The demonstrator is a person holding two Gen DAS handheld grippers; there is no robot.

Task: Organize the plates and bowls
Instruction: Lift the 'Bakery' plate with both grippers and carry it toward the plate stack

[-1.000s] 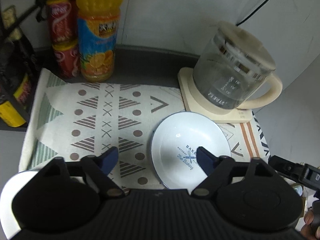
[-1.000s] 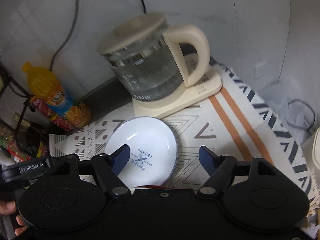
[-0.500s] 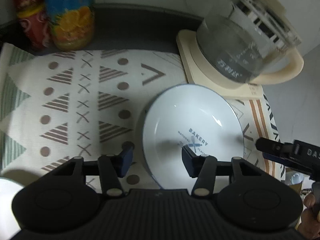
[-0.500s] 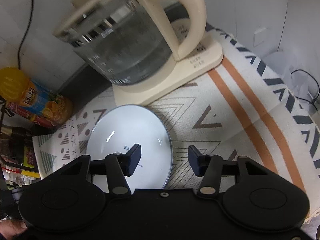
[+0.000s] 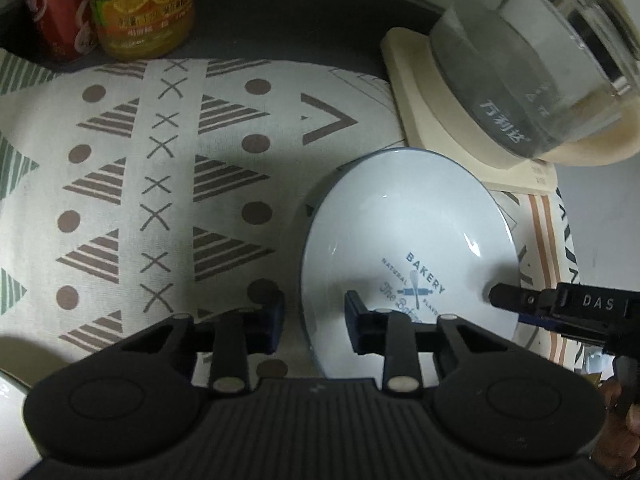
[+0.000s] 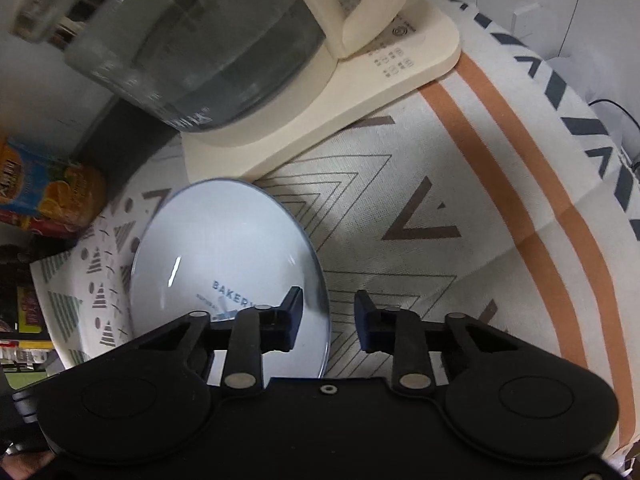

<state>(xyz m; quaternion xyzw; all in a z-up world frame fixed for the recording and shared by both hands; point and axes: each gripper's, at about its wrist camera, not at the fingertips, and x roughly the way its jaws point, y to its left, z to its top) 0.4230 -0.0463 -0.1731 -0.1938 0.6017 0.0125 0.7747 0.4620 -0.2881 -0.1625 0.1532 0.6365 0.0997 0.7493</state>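
A white plate with a blue rim and "BAKERY" print (image 5: 404, 236) lies on the patterned cloth; it also shows in the right wrist view (image 6: 224, 248). My left gripper (image 5: 314, 322) straddles the plate's left rim, one finger outside and one over the plate, partly closed with a gap. My right gripper (image 6: 328, 322) straddles the plate's right rim the same way. The right gripper's finger (image 5: 520, 300) shows at the plate's right edge in the left wrist view. Neither gripper visibly pinches the rim.
A glass kettle (image 5: 536, 64) on a cream base (image 6: 320, 108) stands just behind the plate. An orange juice bottle (image 5: 140, 4) and red cans (image 5: 52, 8) stand at the back left. A white dish edge (image 5: 8, 420) shows at the bottom left.
Both grippers have moved down and closer to the plate and their fingers have narrowed around its opposite rims. The plate has not moved.
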